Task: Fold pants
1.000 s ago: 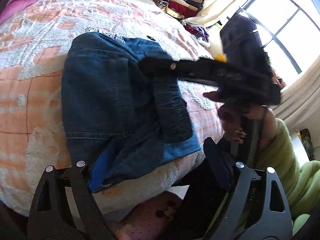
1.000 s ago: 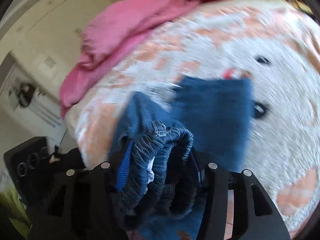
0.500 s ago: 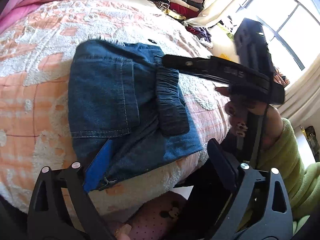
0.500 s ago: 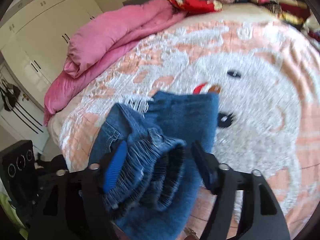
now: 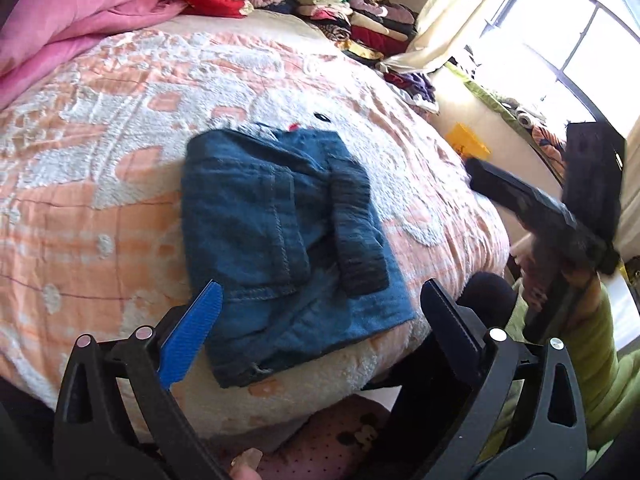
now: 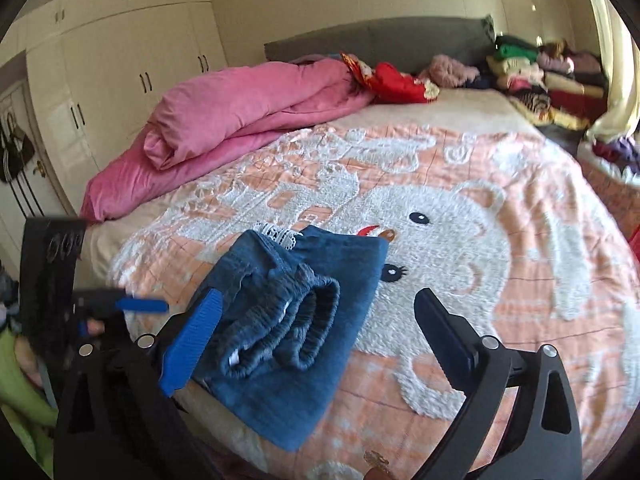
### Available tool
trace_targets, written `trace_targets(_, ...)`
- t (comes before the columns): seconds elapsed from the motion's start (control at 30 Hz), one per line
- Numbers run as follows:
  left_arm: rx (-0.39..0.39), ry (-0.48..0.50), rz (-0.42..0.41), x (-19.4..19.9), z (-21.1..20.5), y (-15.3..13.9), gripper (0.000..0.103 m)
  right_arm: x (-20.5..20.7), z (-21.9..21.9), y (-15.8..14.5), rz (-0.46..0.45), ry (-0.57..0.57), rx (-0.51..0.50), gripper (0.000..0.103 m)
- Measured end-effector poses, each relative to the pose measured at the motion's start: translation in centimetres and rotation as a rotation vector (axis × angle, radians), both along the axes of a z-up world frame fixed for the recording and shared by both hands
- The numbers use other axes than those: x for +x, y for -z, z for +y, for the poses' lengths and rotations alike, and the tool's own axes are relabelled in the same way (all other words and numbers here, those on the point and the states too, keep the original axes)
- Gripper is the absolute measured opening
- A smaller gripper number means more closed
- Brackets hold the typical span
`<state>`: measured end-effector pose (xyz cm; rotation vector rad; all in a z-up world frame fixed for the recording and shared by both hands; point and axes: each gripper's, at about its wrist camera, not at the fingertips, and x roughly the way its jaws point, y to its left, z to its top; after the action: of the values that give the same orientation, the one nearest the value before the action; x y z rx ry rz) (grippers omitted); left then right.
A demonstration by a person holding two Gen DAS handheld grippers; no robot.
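Observation:
The blue denim pants (image 5: pixel 276 240) lie folded into a compact bundle near the foot edge of the bed, elastic waistband on top; they also show in the right wrist view (image 6: pixel 292 320). My left gripper (image 5: pixel 320 316) is open and empty, just short of the bundle's near edge. My right gripper (image 6: pixel 316 328) is open and empty, pulled back from the waistband side. The right gripper also shows in the left wrist view (image 5: pixel 540 208), off the bed to the right. The left gripper's blue pad shows in the right wrist view (image 6: pixel 142 305).
The bed carries a peach and white bear blanket (image 6: pixel 460 240). A pink duvet (image 6: pixel 240 112) lies rolled at the back left. Stacks of folded clothes (image 6: pixel 532 72) sit by the headboard at right. Wardrobes (image 6: pixel 120 60) stand left; a window (image 5: pixel 560 40) is at right.
My right gripper has opened, let go of the waistband and pulled back off the bed. My left gripper has drawn back too. The pants now rest folded on the blanket.

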<state>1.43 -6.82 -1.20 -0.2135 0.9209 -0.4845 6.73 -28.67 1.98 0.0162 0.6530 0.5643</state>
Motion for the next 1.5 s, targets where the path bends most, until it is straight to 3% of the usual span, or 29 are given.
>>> trace_targets(0.13, 0.0, -0.065, -0.01, 1.5, 1.9, -0.4, 0.093, -2.8, 0.8, 0.4, -0.034, -0.031, -0.073, 0.097)
trace_targets(0.33, -0.025, -0.13, 0.023, 4.5, 4.0, -0.7, 0.091, -5.9, 4.8, 2.4, -0.04, -0.196, -0.184, 0.097)
trace_targets(0.4, -0.029, -0.111, 0.037, 5.3, 3.7, -0.5, 0.073, -6.5, 6.3, 2.8, -0.046, -0.25, -0.206, 0.097)
trace_targets(0.47, -0.025, -0.069, 0.055, 5.9, 2.9, -0.1, 0.043, -7.0, 8.0, 3.1, -0.064, -0.307, -0.23, 0.095)
trace_targets(0.5, -0.029, -0.051, 0.067, 6.2, 2.6, 0.1, 0.036, -7.1, 8.8, 3.3, -0.07, -0.335, -0.242, 0.095)
trace_targets(0.53, -0.035, -0.035, 0.079, 6.5, 2.3, 0.4, 0.027, -7.3, 9.9, 3.6, -0.082, -0.368, -0.271, 0.086)
trace_targets(0.57, -0.031, -0.019, 0.094, 7.0, 1.8, 0.8, 0.024, -7.3, 10.7, 3.7, -0.084, -0.388, -0.291, 0.064)
trace_targets(0.63, -0.003, -0.012, 0.109, 7.8, 1.1, 1.6, 0.024, -7.1, 12.4, 4.4, -0.086, -0.438, -0.353, 0.047)
trace_targets(0.77, 0.044, -0.011, 0.134, 9.0, 0.5, 2.9, 0.024, -7.0, 14.5, 5.5, -0.108, -0.524, -0.408, 0.043)
trace_targets(0.93, 0.064, -0.016, 0.136, 9.5, 0.3, 3.3, 0.024, -5.6, 15.9, 6.6, -0.156, -0.526, -0.481, 0.044)
trace_targets(1.0, 0.076, -0.013, 0.131, 9.5, 0.2, 3.4, 0.024, -4.8, 15.9, 7.0, -0.123, -0.549, -0.464, 0.025)
trace_targets(1.03, 0.074, -0.015, 0.134, 9.5, 0.3, 3.5, 0.024, -4.7, 15.7, 7.0, -0.088, -0.585, -0.425, 0.007)
trace_targets(1.1, 0.067, -0.018, 0.137, 9.7, 0.4, 3.5, 0.024, -5.4, 15.1, 6.6, -0.059, -0.633, -0.391, 0.005)
trace_targets(1.17, 0.063, -0.017, 0.135, 9.7, 0.4, 3.5, 0.024, -7.1, 14.2, 6.3, -0.101, -0.669, -0.42, 0.005)
trace_targets(1.33, 0.047, -0.02, 0.129, 9.6, 0.4, 3.6, 0.025, -7.0, 12.9, 9.2, -0.058, -0.621, -0.487, 0.007)
trace_targets(1.4, 0.048, -0.024, 0.125, 9.5, 0.4, 3.6, 0.025, -6.9, 12.9, 9.7, -0.047, -0.612, -0.467, 0.012)
trace_targets(1.47, 0.056, -0.022, 0.12, 9.3, 0.3, 3.5, 0.026, -7.2, 13.0, 9.3, -0.031, -0.631, -0.444, 0.026)
trace_targets(1.5, 0.057, -0.022, 0.119, 9.3, 0.2, 3.4, 0.027, -7.0, 12.7, 8.8, -0.025, -0.638, -0.423, 0.027)
